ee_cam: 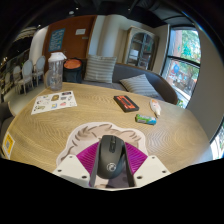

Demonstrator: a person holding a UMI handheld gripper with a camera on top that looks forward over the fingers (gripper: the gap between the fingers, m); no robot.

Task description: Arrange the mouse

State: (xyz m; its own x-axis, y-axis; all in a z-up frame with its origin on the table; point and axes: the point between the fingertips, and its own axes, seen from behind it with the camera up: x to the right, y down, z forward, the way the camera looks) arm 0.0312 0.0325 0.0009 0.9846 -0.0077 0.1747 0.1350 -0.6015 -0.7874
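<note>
Your gripper [112, 165] has the mouse [110, 160] between its two fingers, whose purple pads [88, 157] sit tight against the dark grey body on both sides with no gap to be seen, so the claw is closed about as far as the mouse's width allows. The mouse lies lengthwise along the fingers, scroll wheel up, over the near part of the round wooden table [90, 115]. From this, you look to be in the carrying or placing step, and the next move calls for choosing a bare spot on the wood and lowering the mouse level before you let the fingers part. Whether the mouse is resting on the table or lifted clear, you cannot tell, since its underside is hidden. Just beyond the fingers the wood is bare; farther off lie a small teal packet [146, 119], a dark phone-like slab [126, 102], and a printed sheet [54, 101]. A jar [57, 70] stands at the far rim; its contents are unreadable.
</note>
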